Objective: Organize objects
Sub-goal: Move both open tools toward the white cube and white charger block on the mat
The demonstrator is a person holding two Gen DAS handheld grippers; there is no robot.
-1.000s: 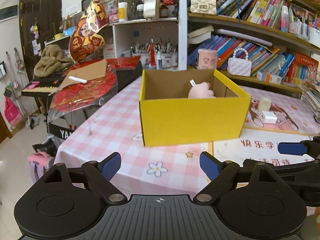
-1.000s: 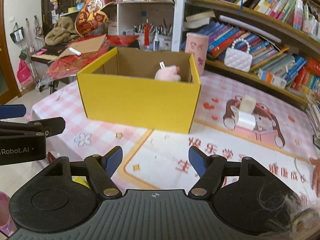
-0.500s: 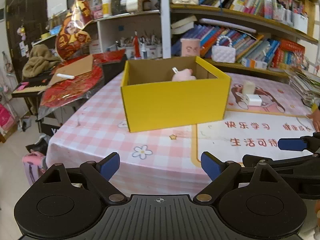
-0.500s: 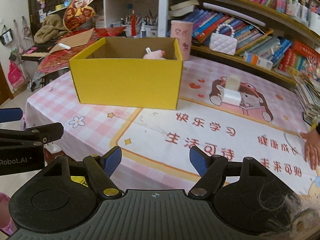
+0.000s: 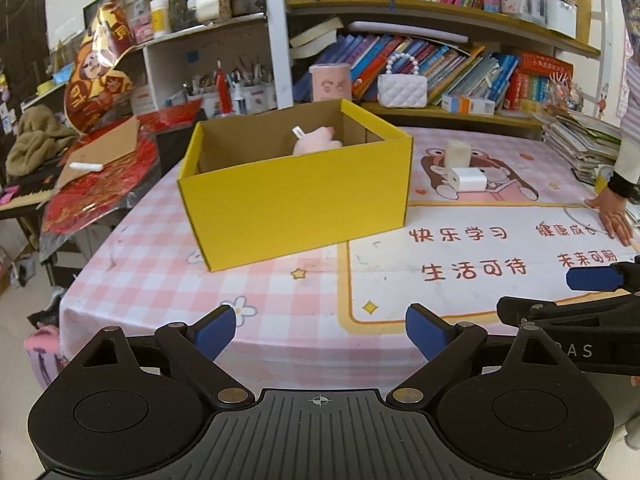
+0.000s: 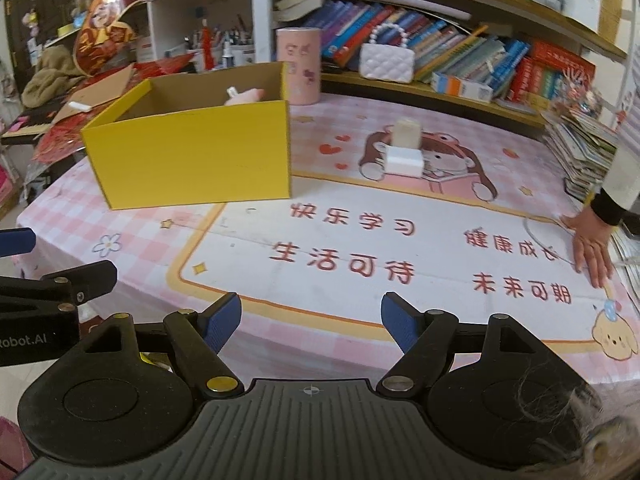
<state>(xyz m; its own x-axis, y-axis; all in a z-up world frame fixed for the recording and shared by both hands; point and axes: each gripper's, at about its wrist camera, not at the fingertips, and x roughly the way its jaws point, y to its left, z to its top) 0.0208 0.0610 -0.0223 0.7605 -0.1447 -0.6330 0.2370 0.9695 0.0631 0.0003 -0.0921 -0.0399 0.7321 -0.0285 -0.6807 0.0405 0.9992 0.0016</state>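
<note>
Approach step: left gripper (image 5: 320, 330) and right gripper (image 6: 310, 318), jaws wide and empty, just opening further; next, probably reach the white block (image 6: 404, 160) mid-table beside the yellow box (image 6: 192, 160)

Both wrist views face the yellow box (image 5: 296, 196) from near the table's edge.
</note>
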